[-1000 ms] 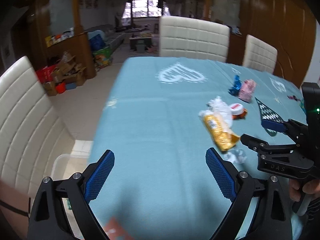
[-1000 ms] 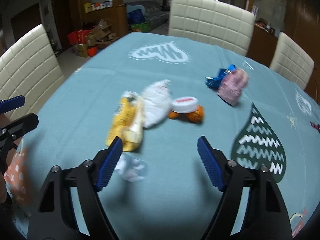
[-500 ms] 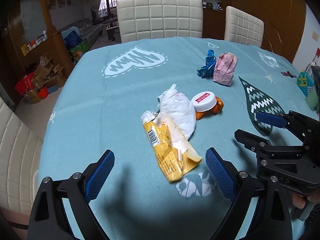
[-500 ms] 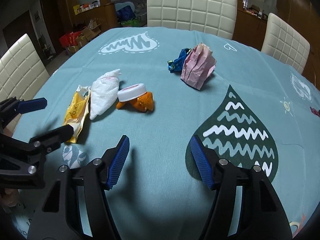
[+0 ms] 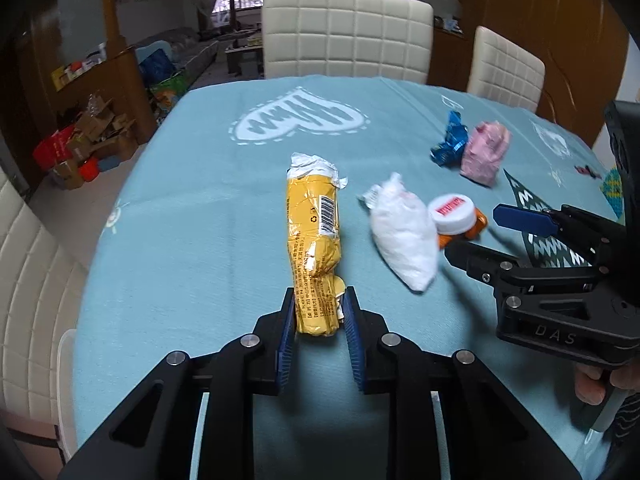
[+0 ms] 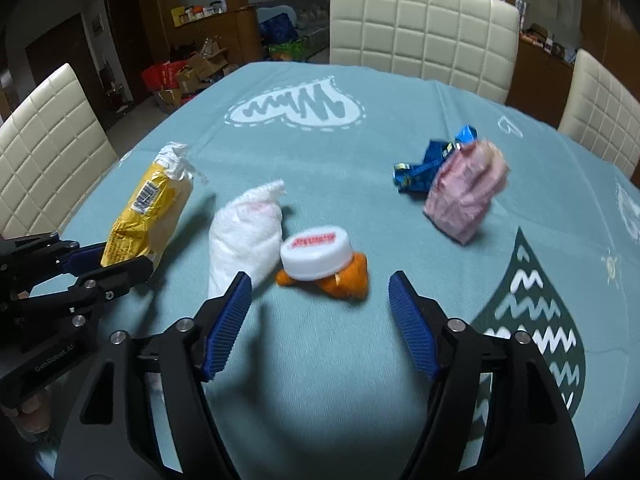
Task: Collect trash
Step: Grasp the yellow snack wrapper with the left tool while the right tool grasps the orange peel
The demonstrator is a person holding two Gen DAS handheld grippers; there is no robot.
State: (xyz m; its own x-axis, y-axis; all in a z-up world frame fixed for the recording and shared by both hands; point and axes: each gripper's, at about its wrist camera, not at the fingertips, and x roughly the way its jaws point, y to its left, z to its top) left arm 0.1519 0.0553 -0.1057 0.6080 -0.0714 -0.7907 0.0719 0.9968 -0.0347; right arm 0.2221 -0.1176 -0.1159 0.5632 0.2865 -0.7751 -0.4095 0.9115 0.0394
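A crumpled yellow wrapper (image 5: 314, 232) lies lengthwise on the teal tablecloth (image 5: 192, 248). My left gripper (image 5: 320, 300) has its jaws closing, and its blue pads press on the wrapper's near end. To the right lie a white crumpled bag (image 5: 404, 236) and a white cap (image 6: 316, 254) resting on an orange scrap (image 6: 344, 280). My right gripper (image 6: 320, 292) hovers just short of the cap; its jaws are opening with nothing between them. In the right wrist view the left gripper (image 6: 116, 260) shows at the left on the yellow wrapper (image 6: 148, 216).
A blue wrapper (image 6: 424, 168) and a pink crumpled bag (image 6: 464, 196) lie farther back on the right. Cream padded chairs (image 5: 348, 36) stand around the table. Boxes and clutter (image 5: 80, 148) sit on the floor beyond the left edge.
The left gripper came forward and down onto the yellow wrapper, and its jaws went from wide apart to closed on it. The right gripper shifted left toward the cap.
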